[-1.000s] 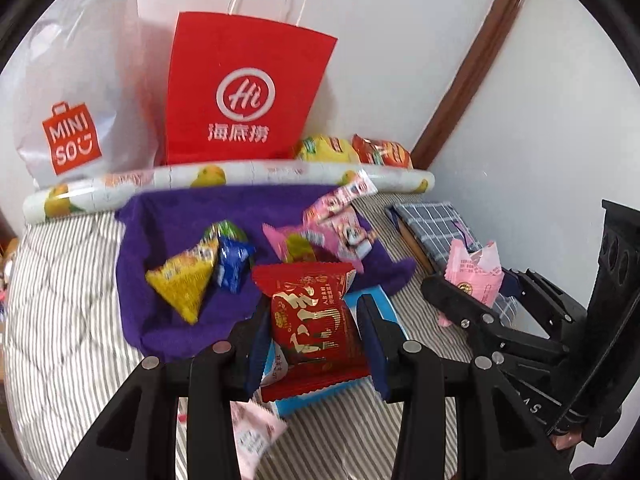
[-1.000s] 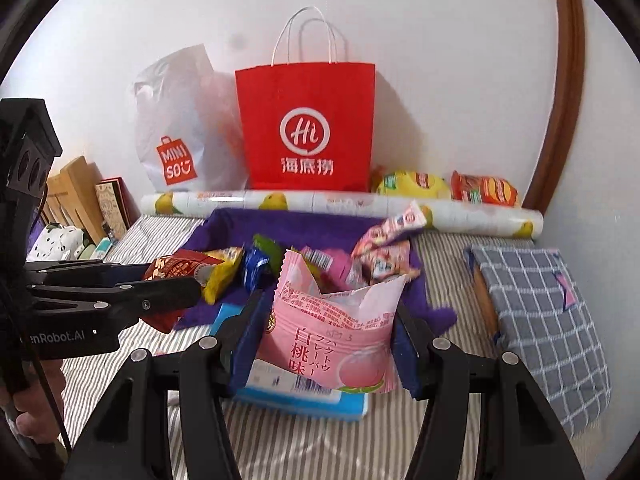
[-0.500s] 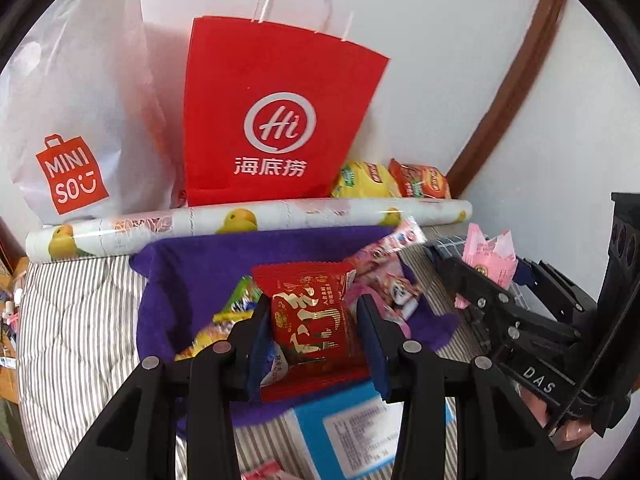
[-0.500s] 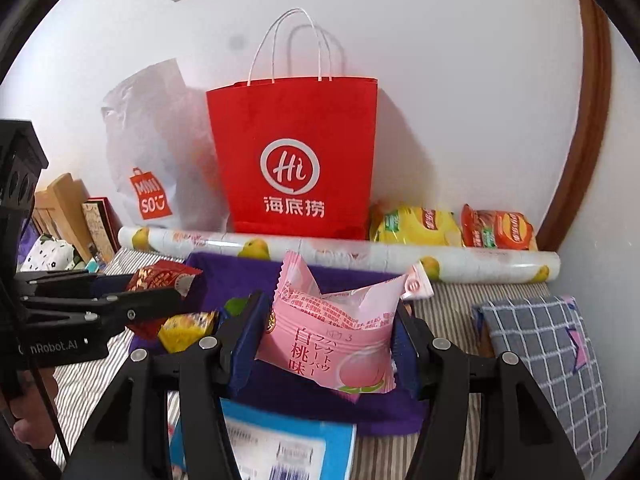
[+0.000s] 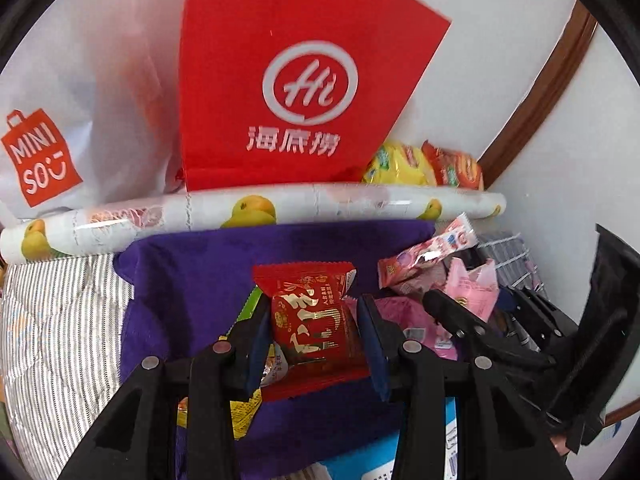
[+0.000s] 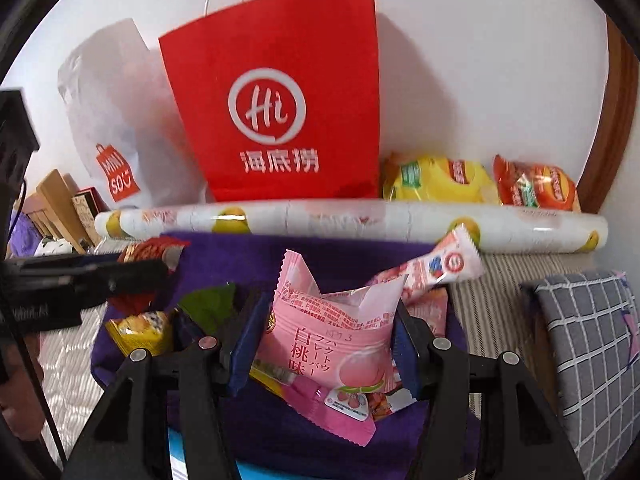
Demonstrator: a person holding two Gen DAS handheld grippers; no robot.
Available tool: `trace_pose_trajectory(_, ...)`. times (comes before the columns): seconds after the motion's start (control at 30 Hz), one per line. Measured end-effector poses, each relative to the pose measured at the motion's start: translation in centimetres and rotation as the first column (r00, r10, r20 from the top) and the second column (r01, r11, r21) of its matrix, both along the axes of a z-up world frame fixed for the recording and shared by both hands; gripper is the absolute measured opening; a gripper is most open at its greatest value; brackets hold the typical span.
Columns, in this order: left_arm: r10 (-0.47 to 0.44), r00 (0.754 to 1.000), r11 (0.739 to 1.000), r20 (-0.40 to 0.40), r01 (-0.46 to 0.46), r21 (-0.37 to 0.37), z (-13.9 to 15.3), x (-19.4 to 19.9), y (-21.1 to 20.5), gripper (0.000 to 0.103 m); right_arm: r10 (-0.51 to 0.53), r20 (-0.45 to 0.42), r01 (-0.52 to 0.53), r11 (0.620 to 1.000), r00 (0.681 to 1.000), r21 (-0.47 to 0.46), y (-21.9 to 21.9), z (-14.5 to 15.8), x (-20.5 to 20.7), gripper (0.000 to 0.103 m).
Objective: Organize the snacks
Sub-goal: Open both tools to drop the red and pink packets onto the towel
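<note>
Your work surface is a bed [image 5: 60, 320] with a striped quilted cover, set against a white wall. At its far edge a red paper bag [image 6: 276, 100] with white handles stands upright against the wall, and a white plastic shopping bag [image 6: 108, 112] leans just beside it on the left. A long roll printed with yellow fruit [image 6: 360, 220] lies along the far edge in front of both bags. A purple cloth [image 5: 192, 280] is spread over the middle of the bed, its far hem touching the roll. A grey checked cushion [image 6: 592, 340] sits toward the right edge of the bed. Behind the roll, at the far right corner, a yellow snack bag [image 6: 436, 178] and an orange snack bag [image 6: 536, 184] lie side by side.

Your left claw [image 5: 316, 336] is closed on a red snack packet [image 5: 308, 320], which stands upright between the pads above the near part of the cloth. Your right claw [image 6: 328, 344] grips a pink peach snack packet [image 6: 332, 332] by both sides, likewise above the cloth.

Loose items lie on the cloth: a long pink-and-white wrapper [image 6: 436, 272] points toward the roll at the cloth's right side, a small yellow packet [image 6: 136, 330] and a green packet [image 6: 208, 300] lie at its left side. A blue-and-white box [image 5: 452, 440] shows at the near edge of the cloth, partly hidden by the claws.
</note>
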State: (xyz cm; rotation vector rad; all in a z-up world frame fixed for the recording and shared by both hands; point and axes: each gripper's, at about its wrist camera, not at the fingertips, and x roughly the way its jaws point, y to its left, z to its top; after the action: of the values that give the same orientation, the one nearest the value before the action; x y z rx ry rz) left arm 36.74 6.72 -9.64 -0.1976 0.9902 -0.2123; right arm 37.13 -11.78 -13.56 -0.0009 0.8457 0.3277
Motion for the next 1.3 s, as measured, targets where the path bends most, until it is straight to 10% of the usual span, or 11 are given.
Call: trace_pose_trajectory(1.3,-0.059,0.994,0.997,-0.096,0.054,-0.056,-3.3,1.2,-2.2,0.04,-0.004,0.025,0.002,0.997,1.0,0.074,-1.4,-0.7,-0.6,0.076)
